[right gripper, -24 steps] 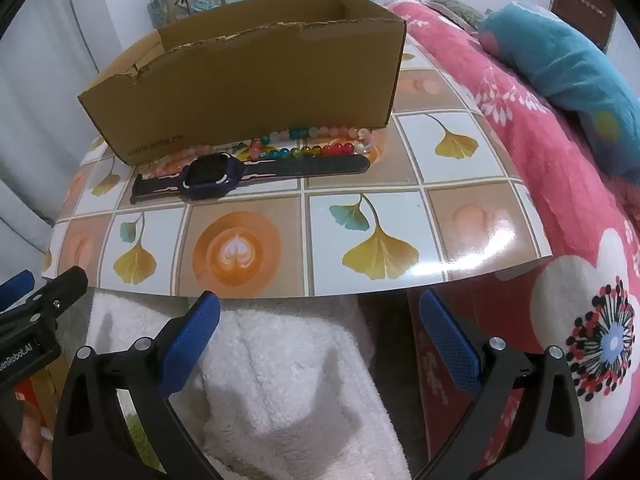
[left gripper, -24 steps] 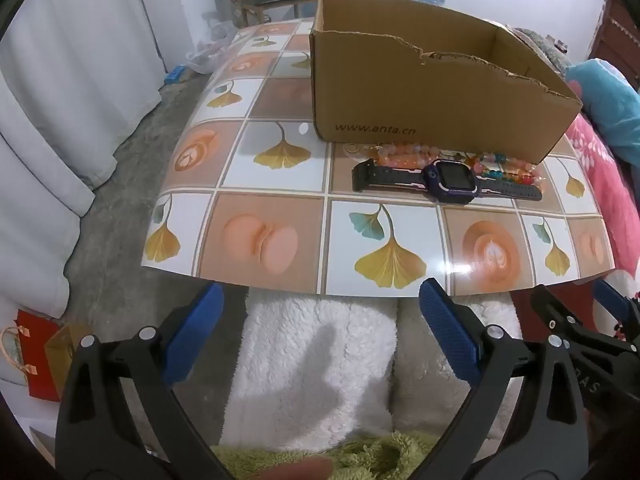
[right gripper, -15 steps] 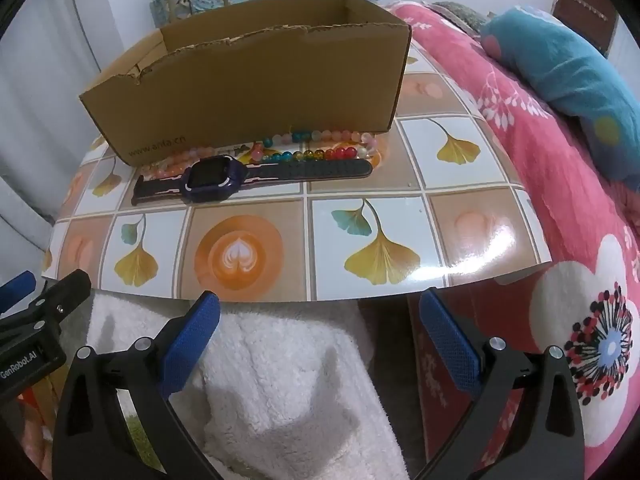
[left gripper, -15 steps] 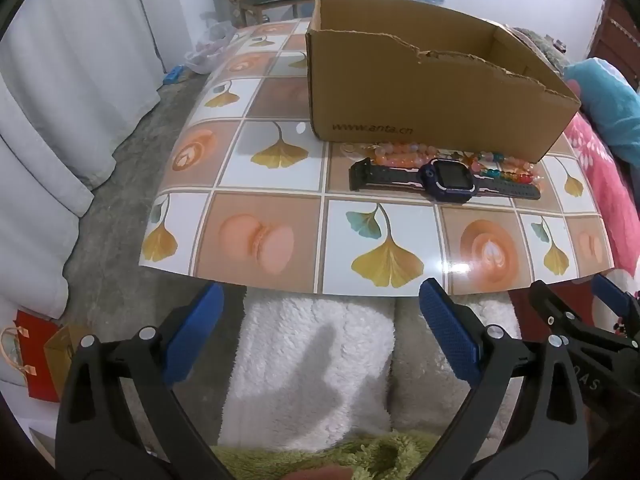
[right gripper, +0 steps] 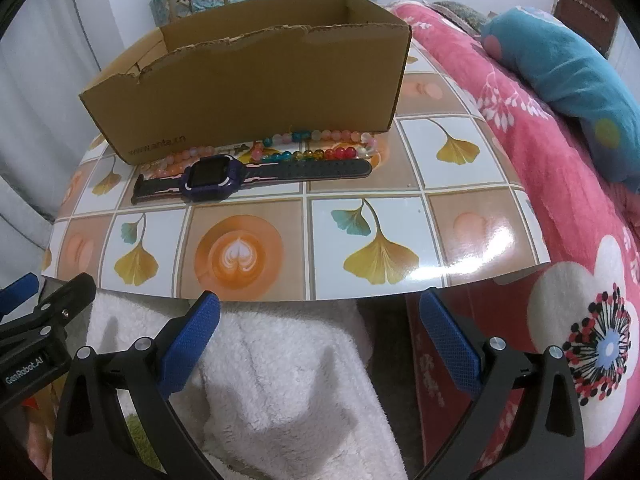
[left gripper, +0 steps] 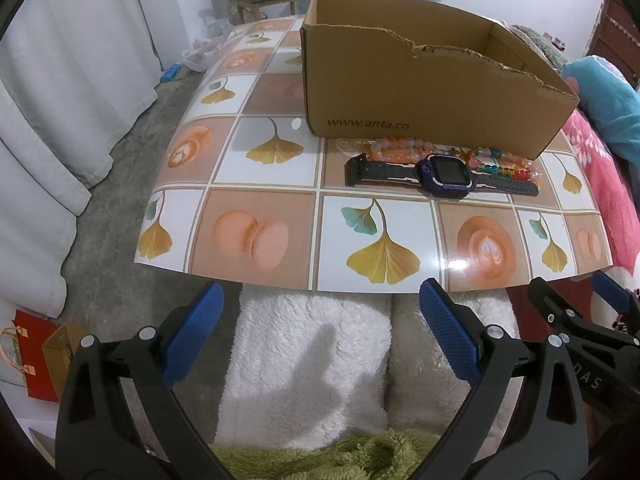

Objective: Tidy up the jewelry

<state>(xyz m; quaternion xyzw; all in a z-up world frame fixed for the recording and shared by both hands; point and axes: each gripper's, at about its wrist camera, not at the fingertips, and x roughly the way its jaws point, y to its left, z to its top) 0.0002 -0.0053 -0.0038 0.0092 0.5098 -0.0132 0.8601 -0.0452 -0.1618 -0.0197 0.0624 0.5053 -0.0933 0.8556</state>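
Left gripper (left gripper: 320,334) tilted steeply downward, blue-padded jaws spread wide, nothing between them. Right gripper (right gripper: 320,334) pitched down alike, jaws fully apart and empty. Both side by side, near each other, each at the edge of the other's view.

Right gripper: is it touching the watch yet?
Apart. The right wrist view shows the right gripper open and empty, short of the table edge, with patterned tabletop between it and the watch.
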